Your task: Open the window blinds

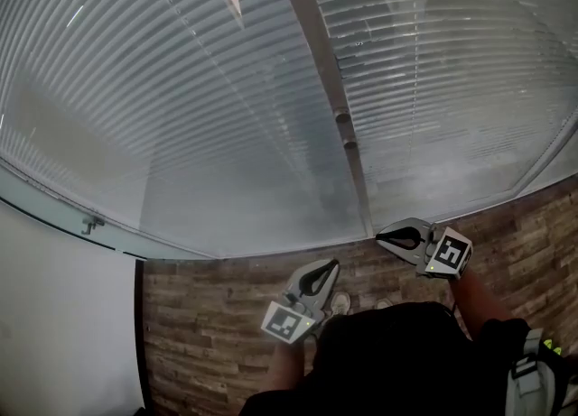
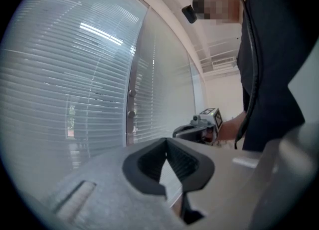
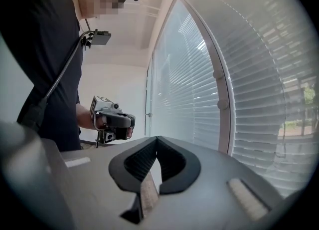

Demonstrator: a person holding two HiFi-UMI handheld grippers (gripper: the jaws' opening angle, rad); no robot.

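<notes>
White horizontal blinds hang lowered over the windows, their slats turned flat, and a second panel hangs right of a grey frame post. The post carries two small knobs. My left gripper is held low in front of the glass, shut and empty, apart from the blinds. My right gripper is shut and empty near the foot of the post. In the left gripper view the jaws meet at the tips, with the blinds beyond. In the right gripper view the tips also meet.
Wood-pattern floor runs below the window. A white wall stands at the left, with a small handle on the frame beside it. The person's shoes stand close to the glass.
</notes>
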